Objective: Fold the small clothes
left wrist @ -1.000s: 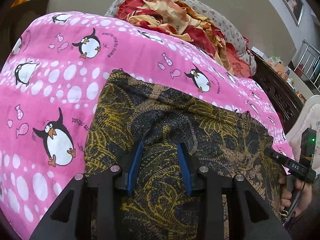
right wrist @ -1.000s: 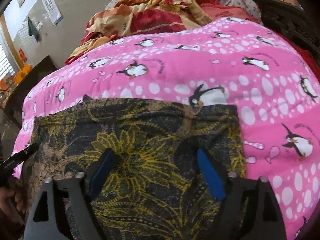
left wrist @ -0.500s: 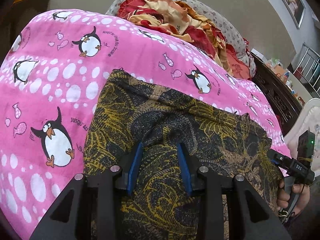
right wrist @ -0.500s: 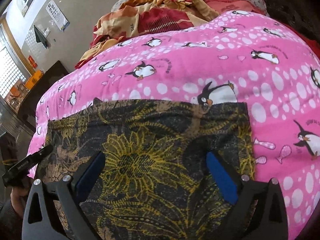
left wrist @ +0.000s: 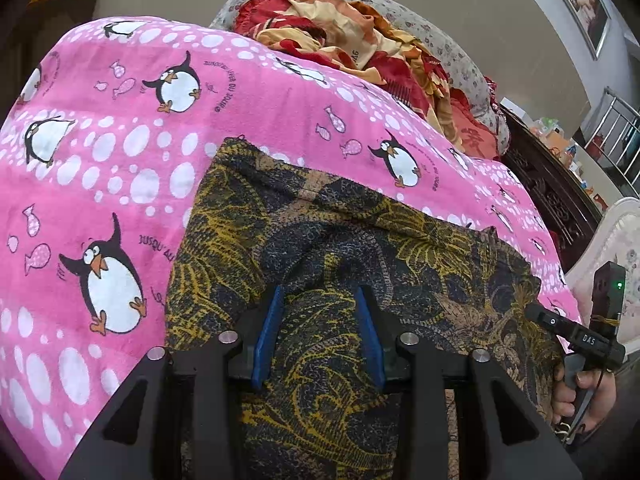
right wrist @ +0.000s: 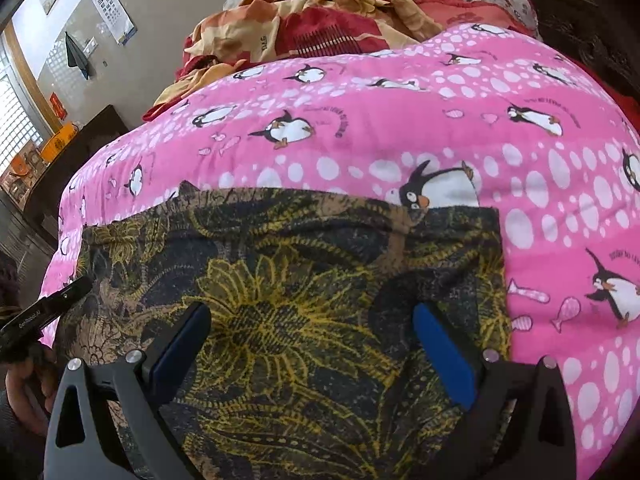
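Dark floral garment point(left wrist: 328, 248) flat on pink penguin blanket point(left wrist: 120, 160); bare blanket beyond its far edge. Left gripper point(left wrist: 320, 320) jaws just easing apart, fabric ridge between, grip uncertain. Right gripper point(right wrist: 312, 332) jaws spread wide over garment.

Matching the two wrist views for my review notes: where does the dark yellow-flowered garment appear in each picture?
Left wrist view: the garment fills the lower middle and right, running under the fingers.
Right wrist view: the garment fills the lower left and middle, its top edge level across the picture.
Shared landmark: the pink penguin blanket beneath it, with the red and orange bedding behind.
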